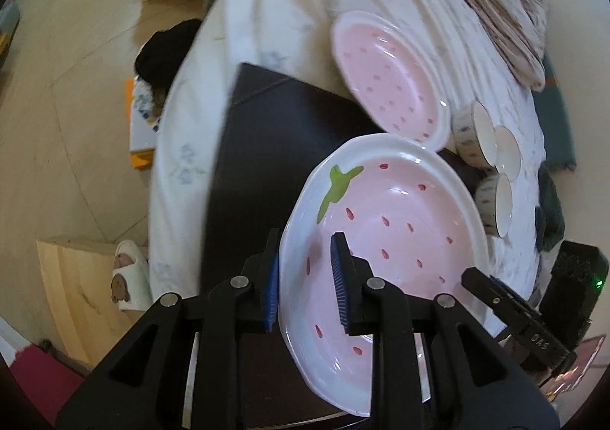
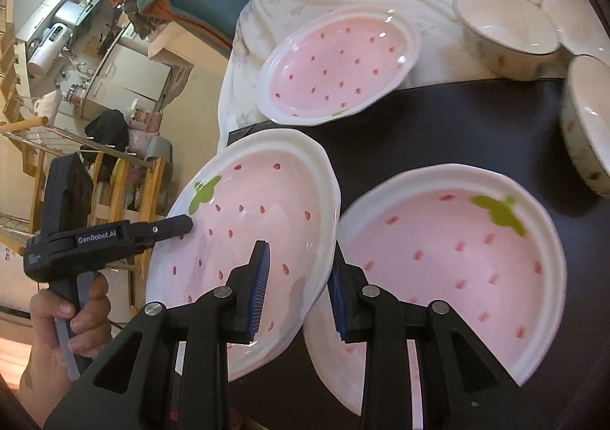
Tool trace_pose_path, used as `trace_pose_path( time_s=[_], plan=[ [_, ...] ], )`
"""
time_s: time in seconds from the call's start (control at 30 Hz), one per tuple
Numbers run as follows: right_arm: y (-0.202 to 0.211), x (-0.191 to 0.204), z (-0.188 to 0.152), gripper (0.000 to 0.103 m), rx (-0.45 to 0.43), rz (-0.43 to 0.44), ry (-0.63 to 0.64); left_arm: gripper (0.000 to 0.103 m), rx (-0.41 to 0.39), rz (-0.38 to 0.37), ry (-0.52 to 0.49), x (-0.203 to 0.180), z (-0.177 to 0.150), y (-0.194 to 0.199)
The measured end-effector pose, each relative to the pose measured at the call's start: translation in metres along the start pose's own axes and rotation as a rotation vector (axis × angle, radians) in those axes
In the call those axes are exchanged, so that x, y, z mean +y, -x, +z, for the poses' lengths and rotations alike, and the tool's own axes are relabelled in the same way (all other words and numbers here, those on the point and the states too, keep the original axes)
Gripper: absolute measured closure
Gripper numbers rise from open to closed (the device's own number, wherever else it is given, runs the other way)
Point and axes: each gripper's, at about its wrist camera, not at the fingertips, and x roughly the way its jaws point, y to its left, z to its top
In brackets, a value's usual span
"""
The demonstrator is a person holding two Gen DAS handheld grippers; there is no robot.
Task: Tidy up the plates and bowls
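A pink strawberry-pattern plate [image 1: 396, 224] is held up between both grippers; it also shows in the right wrist view [image 2: 251, 224]. My left gripper [image 1: 309, 277] is shut on its left rim. My right gripper [image 2: 299, 277] is shut on its right rim. A second strawberry plate [image 2: 457, 266] lies on the dark mat [image 2: 457, 125] just right of the held one. A third strawberry plate [image 2: 339, 64] rests at the mat's far edge, also seen in the left wrist view [image 1: 389, 75]. Three small white bowls [image 2: 507, 29] stand at the far right, also in the left wrist view [image 1: 492, 155].
The dark mat [image 1: 274, 148] lies on a table draped in a white floral cloth [image 1: 267, 10]. A slipper [image 1: 129, 277] and a box [image 1: 141, 125] sit on the floor to the left. A wooden drying rack [image 2: 114, 178] and kitchen units stand beyond the table.
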Motion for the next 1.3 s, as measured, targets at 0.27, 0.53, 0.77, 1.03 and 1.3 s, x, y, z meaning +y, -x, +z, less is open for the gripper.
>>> trace_pose_path(
  time_s=[0.27, 0.53, 0.77, 1.03, 1.3],
  plan=[
    [0.051, -0.027, -0.011, 0.071, -0.057, -0.015, -0.016, 0.082, 0.017, 0.015, -0.113, -0.062, -0.024, -0.019],
    [0.08, -0.075, -0.022, 0.071, -0.085, -0.02, -0.06, 0.082, 0.069, 0.039, -0.24, -0.098, -0.045, -0.047],
    [0.083, -0.093, -0.026, 0.071, -0.1, -0.022, -0.079, 0.082, 0.069, 0.07, -0.27, -0.108, -0.046, -0.055],
    [0.068, -0.108, -0.036, 0.071, -0.062, -0.054, -0.082, 0.081, 0.1, 0.103, -0.292, -0.108, -0.052, -0.074],
    [0.052, -0.118, -0.028, 0.071, -0.014, -0.119, -0.087, 0.081, 0.085, 0.169, -0.366, -0.118, -0.053, -0.082]
  ],
)
